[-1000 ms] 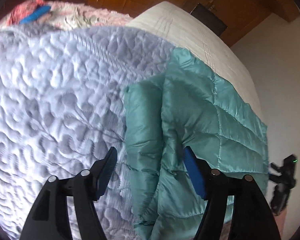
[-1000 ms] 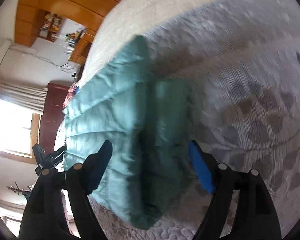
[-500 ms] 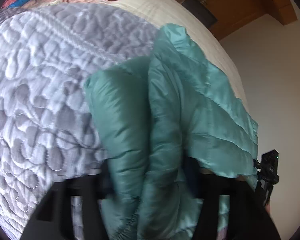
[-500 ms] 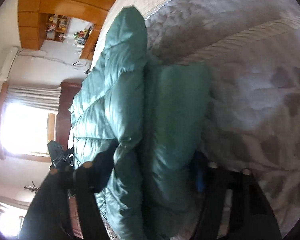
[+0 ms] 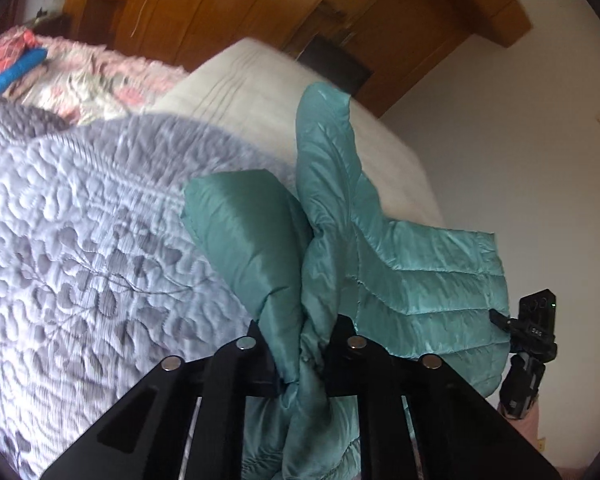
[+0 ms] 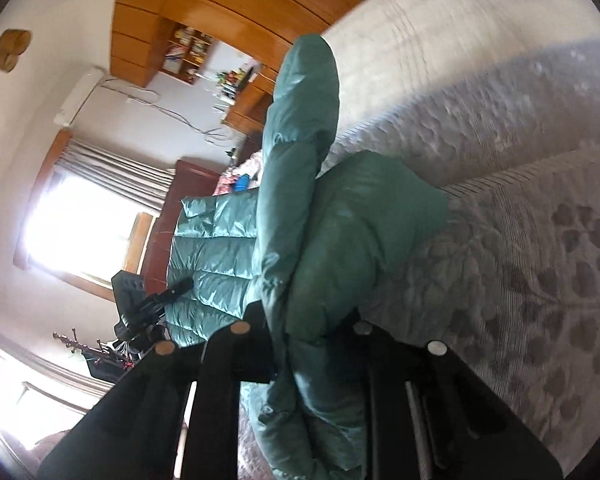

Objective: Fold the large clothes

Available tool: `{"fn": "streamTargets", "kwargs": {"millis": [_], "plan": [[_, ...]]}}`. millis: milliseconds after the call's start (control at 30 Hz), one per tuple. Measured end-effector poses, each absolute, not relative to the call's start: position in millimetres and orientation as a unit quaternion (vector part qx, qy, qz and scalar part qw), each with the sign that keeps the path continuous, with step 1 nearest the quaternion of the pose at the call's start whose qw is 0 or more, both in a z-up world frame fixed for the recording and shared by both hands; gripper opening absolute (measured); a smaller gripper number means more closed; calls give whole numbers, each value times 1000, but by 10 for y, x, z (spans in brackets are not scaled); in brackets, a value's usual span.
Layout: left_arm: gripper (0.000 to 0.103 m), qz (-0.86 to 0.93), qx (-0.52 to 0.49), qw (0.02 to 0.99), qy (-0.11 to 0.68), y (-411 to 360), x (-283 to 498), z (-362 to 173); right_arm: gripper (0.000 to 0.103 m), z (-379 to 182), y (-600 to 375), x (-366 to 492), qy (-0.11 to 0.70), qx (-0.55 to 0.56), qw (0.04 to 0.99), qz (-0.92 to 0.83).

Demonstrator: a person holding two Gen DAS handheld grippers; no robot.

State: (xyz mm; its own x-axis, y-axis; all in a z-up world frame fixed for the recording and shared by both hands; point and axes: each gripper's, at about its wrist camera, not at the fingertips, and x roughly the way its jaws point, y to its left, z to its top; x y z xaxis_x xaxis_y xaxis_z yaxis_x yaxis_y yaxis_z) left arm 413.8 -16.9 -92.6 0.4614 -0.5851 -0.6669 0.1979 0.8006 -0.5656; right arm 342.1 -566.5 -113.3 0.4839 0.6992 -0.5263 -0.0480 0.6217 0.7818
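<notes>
A teal quilted puffer jacket (image 5: 400, 280) is lifted off the bed. My left gripper (image 5: 300, 344) is shut on a bunched edge of it, and the fabric hangs down between the fingers. In the right wrist view the same jacket (image 6: 340, 240) rises in front of the camera, and my right gripper (image 6: 308, 332) is shut on its other edge. The jacket is stretched between the two grippers. Each gripper shows at the far side of the jacket in the other's view, the right one (image 5: 534, 320) and the left one (image 6: 148, 304).
The bed has a grey-lilac quilted cover (image 5: 80, 240) with a leaf pattern and a bare cream mattress part (image 5: 260, 92). A floral pillow with a blue object (image 5: 18, 70) lies at the head. Wooden wardrobes (image 5: 220, 8) and a bright window (image 6: 84, 232) surround the bed.
Both grippers were open over the flat jacket. They closed on its edges and have lifted it up off the bed, so the jacket now hangs bunched between them.
</notes>
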Motion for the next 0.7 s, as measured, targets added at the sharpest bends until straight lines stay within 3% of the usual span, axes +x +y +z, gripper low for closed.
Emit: {"fn": "streamTargets", "kwargs": {"millis": [167, 333, 700], "plan": [[12, -249, -201, 834, 450, -50, 3619, -596, 15, -856, -5640, 2867, 445, 362, 785, 235], [13, -248, -201, 823, 469, 5, 3115, -653, 16, -814, -5454, 2420, 466, 370, 773, 219], [17, -192, -192, 784, 559, 151, 2577, -1680, 17, -1656, -5268, 1749, 550, 390, 724, 144]]}}
